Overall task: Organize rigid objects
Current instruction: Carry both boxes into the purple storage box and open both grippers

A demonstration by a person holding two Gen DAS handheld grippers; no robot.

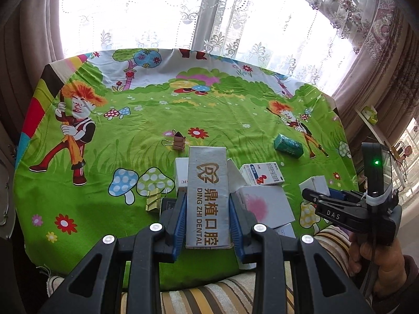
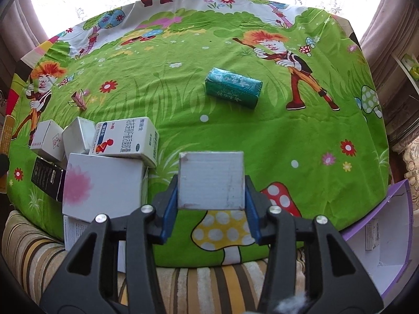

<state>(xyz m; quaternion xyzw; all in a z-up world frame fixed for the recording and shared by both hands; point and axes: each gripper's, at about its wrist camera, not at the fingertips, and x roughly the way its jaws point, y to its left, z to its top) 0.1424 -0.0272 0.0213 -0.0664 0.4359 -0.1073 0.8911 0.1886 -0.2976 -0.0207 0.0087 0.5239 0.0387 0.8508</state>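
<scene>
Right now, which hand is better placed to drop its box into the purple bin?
Right, probably. The right tongs grip the plain white box, and the open purple bin sits just beyond them at the table's right edge. The left tongs hold the dental box farther away.

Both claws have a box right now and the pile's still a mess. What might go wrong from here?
1. The left claw grips the long dental box only at its near end; most of its length sticks out beyond the pads, so it may pivot or slip.
2. The right claw has just closed on the white box; a hasty lift may drop it.
3. The medicine box leans on the pink-flower box; a nudge may topple it.
</scene>
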